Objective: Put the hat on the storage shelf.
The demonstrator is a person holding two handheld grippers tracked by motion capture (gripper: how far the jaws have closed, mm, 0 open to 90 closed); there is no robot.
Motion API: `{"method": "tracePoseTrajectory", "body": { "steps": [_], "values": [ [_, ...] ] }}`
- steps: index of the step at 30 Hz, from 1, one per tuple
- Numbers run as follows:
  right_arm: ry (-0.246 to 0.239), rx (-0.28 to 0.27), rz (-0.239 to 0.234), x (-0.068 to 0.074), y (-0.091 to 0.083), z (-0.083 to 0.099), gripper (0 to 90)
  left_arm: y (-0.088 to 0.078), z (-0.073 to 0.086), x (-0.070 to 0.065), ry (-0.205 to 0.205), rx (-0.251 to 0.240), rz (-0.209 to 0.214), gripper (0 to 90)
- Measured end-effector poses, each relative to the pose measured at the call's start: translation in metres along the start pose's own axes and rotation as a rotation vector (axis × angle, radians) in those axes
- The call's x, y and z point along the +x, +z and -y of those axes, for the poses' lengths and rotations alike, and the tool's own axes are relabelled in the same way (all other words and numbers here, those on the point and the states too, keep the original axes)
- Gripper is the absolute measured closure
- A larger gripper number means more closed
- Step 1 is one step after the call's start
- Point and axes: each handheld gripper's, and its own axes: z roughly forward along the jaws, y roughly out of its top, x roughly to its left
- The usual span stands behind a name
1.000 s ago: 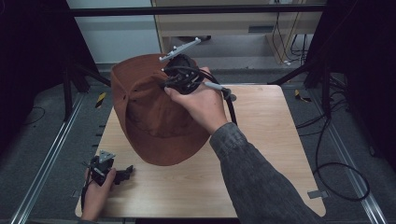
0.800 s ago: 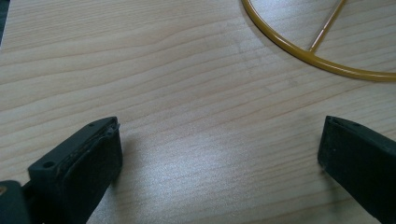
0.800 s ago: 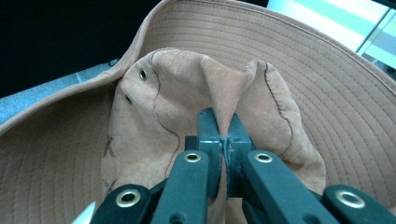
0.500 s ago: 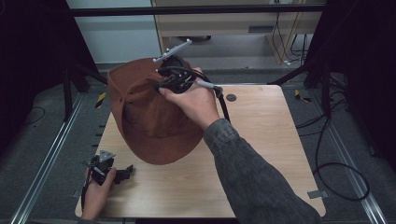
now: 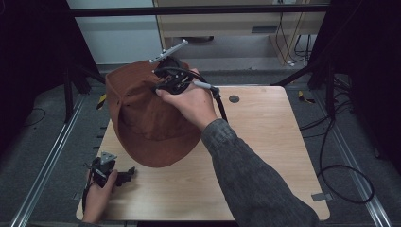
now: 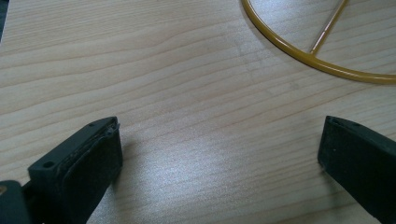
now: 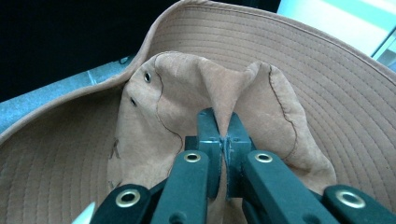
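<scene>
Item 1, brown hat: a wide-brimmed fabric hat with rows of stitching on the brim is being held up over the far left part of the tabletop. In the high view it is seen tilted, its upper edge reaching past the far edge of the tabletop and its lower brim hanging close above the wood, left of centre. Whether the brim is touching the wood cannot be told.

Item 2, right tool: it is being gripped by the right hand at the far upper side of the hat. In the right gripper view its two jaws are being pressed together on a raised fold of the hat's crown, with fabric pinched between them and the brim spreading around and behind. Two small eyelets are being shown on the crown to the left of the fold. A cable is being trailed from the tool toward the right.

Item 3, left tool: it is being held by the left hand low at the near left corner of the tabletop, well apart from the hat's pinched crown and just near of its lower brim. In the left gripper view its jaws are standing wide apart over bare wood, with nothing between them.

Item 4, yellow ring: a thin yellow hoop with a straight spoke is being seen lying on the wood beyond the left tool.
</scene>
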Motion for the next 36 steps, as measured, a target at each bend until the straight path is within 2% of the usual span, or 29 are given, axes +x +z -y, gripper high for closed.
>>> {"method": "tracePoseTrajectory", "body": {
  "steps": [10,11,17,36],
  "values": [
    [0.002,0.019,-0.001,-0.001,0.019,-0.011,88.9,0.001,0.0,0.0,-0.007,-0.01,-0.002,0.0],
    [0.005,0.023,-0.003,-0.002,0.025,-0.011,88.9,0.001,0.0,0.0,-0.006,-0.009,-0.002,0.0],
    [0.016,0.031,-0.003,-0.005,0.035,-0.009,88.9,0.001,0.0,0.0,-0.003,-0.007,-0.001,0.0],
    [0.031,0.034,-0.017,-0.005,0.044,-0.005,88.5,0.0,-0.001,0.0,0.004,-0.001,0.0,0.0]
  ]
}}
